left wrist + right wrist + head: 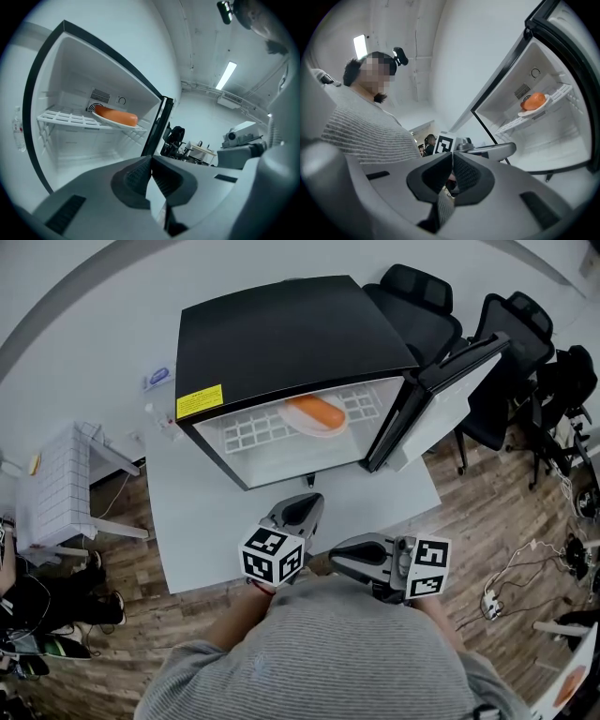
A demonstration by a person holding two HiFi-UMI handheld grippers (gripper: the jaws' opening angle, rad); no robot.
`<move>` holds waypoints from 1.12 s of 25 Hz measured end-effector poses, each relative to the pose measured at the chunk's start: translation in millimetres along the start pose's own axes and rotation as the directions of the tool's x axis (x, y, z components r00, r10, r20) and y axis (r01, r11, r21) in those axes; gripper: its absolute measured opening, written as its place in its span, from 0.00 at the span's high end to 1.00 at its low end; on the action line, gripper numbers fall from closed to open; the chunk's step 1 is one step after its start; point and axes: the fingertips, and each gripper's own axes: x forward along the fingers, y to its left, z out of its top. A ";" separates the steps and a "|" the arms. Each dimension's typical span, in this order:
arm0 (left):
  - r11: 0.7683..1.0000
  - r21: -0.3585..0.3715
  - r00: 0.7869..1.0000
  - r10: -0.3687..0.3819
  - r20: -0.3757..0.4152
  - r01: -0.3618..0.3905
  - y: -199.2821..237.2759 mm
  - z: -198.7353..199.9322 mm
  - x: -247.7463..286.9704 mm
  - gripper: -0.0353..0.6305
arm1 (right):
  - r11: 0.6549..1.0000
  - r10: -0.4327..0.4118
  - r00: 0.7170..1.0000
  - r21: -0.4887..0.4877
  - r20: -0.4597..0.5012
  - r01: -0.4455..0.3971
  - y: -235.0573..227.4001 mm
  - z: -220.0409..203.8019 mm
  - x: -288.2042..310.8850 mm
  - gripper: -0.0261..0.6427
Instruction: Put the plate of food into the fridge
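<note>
The white plate with orange food point(319, 414) rests on the wire shelf inside the black mini fridge point(281, 343); the plate point(116, 117) shows in the left gripper view and the plate point(533, 103) in the right gripper view. The fridge door point(450, 390) stands open to the right. My left gripper point(311, 501) is shut and empty, held close to my body in front of the fridge. My right gripper point(334, 554) is shut and empty too, pointing left beside it. In their own views the left gripper point(151, 161) and the right gripper point(452, 159) have jaws pressed together.
The fridge stands on a white table point(187, 521). A white cart point(56, 488) is at the left. Black office chairs point(422, 306) stand behind the open door. Cables point(511, 577) lie on the wooden floor at the right.
</note>
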 end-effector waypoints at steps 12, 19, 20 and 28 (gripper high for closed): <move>0.991 -0.014 0.991 -0.136 0.019 0.136 -37.0 -10.1 -24.1 0.93 | 0.993 -0.119 0.992 -0.007 0.042 0.119 -20.8 -2.4 -5.9 0.94; 0.988 -0.011 0.988 -0.157 0.005 0.157 -38.5 -12.0 -23.3 0.93 | 0.988 -0.150 0.988 -0.019 0.038 0.151 -23.3 -5.7 -6.3 0.94; 0.987 -0.020 0.987 -0.159 0.006 0.160 -38.2 -12.4 -23.3 0.93 | 0.987 -0.158 0.987 -0.024 0.037 0.159 -23.9 -6.4 -6.9 0.94; 0.986 -0.044 0.986 -0.164 -0.011 0.164 -41.0 -18.3 -24.1 0.93 | 0.981 -0.186 0.981 -0.039 0.057 0.189 -23.6 -6.8 -10.3 0.94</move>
